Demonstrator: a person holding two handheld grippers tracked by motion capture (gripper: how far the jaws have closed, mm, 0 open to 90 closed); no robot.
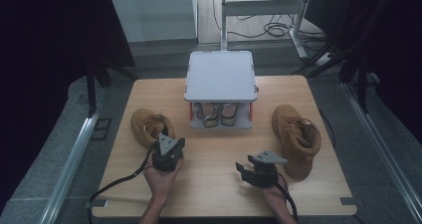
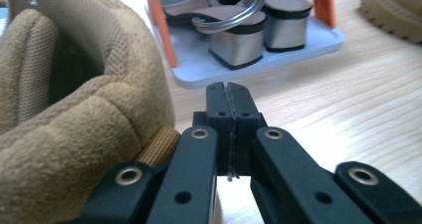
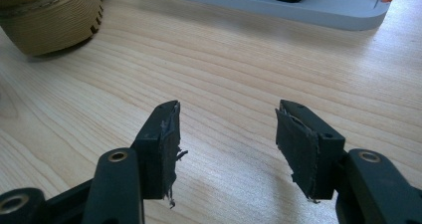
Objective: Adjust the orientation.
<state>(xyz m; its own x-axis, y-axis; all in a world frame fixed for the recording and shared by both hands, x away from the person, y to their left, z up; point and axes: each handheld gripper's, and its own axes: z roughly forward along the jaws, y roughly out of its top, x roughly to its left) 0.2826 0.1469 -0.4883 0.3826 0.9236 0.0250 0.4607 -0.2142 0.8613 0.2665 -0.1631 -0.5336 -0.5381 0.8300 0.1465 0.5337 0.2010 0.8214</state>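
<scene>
Two tan suede boots stand on the wooden table: one at the left, the other at the right. Between them is a small shoe rack with a grey top and orange posts. A pair of block-heeled sandals sits on its lower shelf. My left gripper is shut and empty, just right of the left boot's heel. In its own view the left gripper points at the sandals, with the boot's padded collar close on the left. My right gripper stands open over bare wood, and its own view shows the right gripper holding nothing.
The rack's grey base and a boot's lugged sole lie beyond the right gripper. The right boot's sole is far off in the left gripper view. Bare table lies between the hands. Cables trail off the near edge.
</scene>
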